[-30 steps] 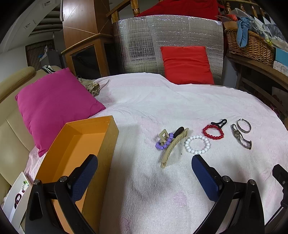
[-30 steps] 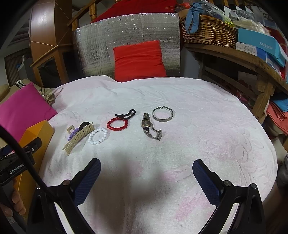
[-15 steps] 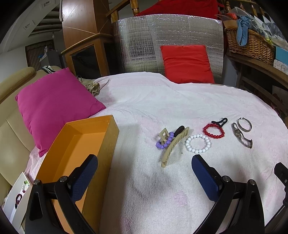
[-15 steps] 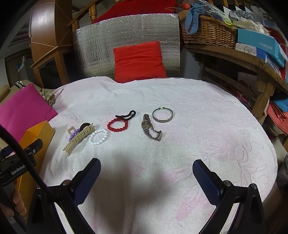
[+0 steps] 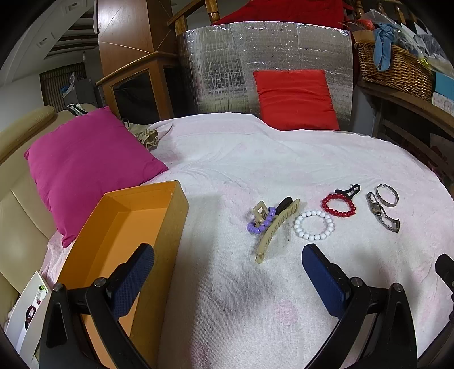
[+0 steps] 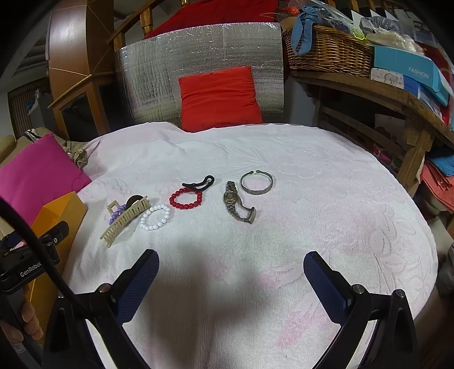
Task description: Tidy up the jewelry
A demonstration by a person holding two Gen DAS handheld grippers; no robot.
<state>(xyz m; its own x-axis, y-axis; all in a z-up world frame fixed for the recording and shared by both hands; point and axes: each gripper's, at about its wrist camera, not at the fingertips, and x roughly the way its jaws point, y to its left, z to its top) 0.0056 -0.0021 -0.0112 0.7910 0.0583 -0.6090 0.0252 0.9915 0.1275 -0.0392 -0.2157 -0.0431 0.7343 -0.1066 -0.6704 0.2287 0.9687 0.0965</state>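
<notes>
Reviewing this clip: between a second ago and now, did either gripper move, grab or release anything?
No visible change. Both the left gripper and right gripper stay open and empty above the white towel; the bracelets, watch, hair clips and orange box lie where they were.

A white, faintly pink-patterned towel [image 6: 283,176] covers a rounded surface in a cluttered room under soft indoor light. Behind it stands a silver quilted foil panel [image 6: 198,56] with a red cushion [image 6: 220,98] propped against it. A magenta cushion [image 5: 88,161] lies to the left on a beige sofa [image 5: 20,198]. Behind that rise a wooden cabinet [image 5: 124,42] and a wooden railing [image 5: 193,14]. To the right, a wooden shelf [image 6: 383,93] carries a wicker basket [image 6: 326,51] draped with blue cloth and a blue box [image 6: 408,71] marked "FASHION".
</notes>
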